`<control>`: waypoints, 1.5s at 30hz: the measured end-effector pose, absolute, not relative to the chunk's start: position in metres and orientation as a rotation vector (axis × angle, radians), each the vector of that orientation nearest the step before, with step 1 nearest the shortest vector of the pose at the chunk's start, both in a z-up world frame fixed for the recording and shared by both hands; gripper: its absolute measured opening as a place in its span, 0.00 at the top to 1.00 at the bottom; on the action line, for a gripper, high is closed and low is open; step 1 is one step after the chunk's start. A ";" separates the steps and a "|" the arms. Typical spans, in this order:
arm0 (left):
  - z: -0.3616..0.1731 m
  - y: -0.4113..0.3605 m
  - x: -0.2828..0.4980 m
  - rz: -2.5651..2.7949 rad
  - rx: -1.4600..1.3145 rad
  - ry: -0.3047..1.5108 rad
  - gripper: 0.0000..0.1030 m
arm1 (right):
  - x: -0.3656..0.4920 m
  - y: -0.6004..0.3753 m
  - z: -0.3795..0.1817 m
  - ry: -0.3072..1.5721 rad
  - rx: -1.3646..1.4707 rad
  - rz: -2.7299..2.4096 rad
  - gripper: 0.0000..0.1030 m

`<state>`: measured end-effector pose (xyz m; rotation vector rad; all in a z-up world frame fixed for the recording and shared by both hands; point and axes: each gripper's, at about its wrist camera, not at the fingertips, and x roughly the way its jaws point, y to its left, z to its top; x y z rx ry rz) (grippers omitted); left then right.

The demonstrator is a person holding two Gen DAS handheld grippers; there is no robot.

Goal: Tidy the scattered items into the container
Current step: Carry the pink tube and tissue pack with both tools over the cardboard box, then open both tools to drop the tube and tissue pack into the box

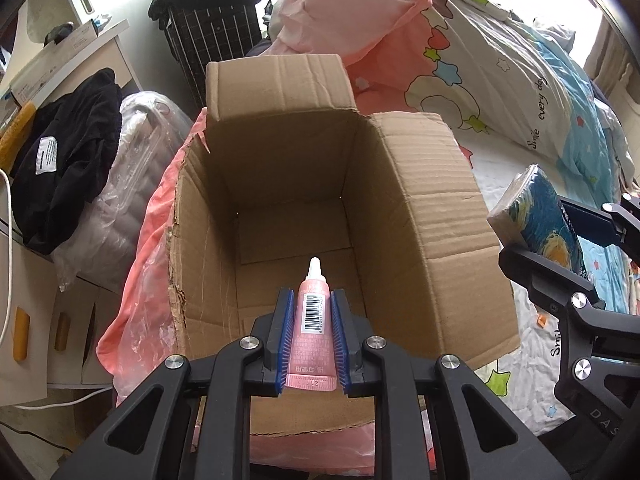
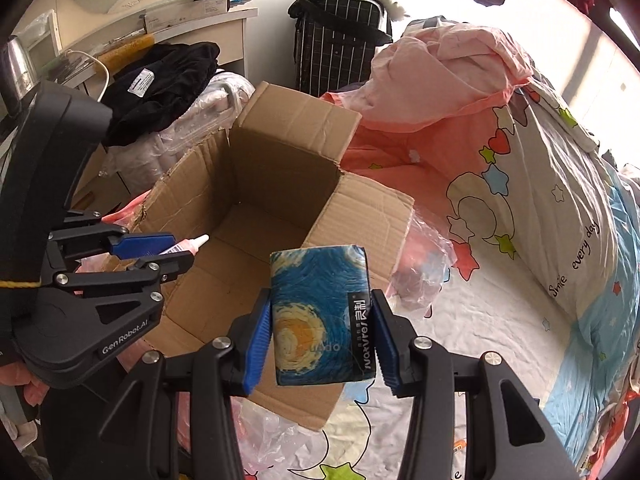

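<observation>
Hand-held gripper (image 1: 313, 312) with tube (image 1: 313, 316) above box (image 1: 420, 200)

A cartoon-print quilt (image 2: 540, 208) covers the bed, a white desk (image 2: 192, 20) stands behind, daylight glaring from the window.

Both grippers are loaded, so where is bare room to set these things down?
The cardboard box floor, bordered by its four walls, is bare below the pink tube. The quilt patch right of the box, beside the tissue pack, is free. Left of the box, plastic bags and black clothes crowd in.
</observation>
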<state>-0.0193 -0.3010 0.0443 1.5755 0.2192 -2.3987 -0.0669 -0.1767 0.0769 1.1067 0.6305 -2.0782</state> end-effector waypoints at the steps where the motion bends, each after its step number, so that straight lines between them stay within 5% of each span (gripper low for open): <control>1: 0.043 -0.305 -0.019 -2.393 1.577 0.229 0.82 | -0.067 -0.181 0.076 0.633 1.107 -2.071 0.58; 45: -0.036 -0.333 -0.030 -2.265 1.705 0.349 0.82 | -0.100 -0.270 0.013 0.762 1.190 -1.869 0.58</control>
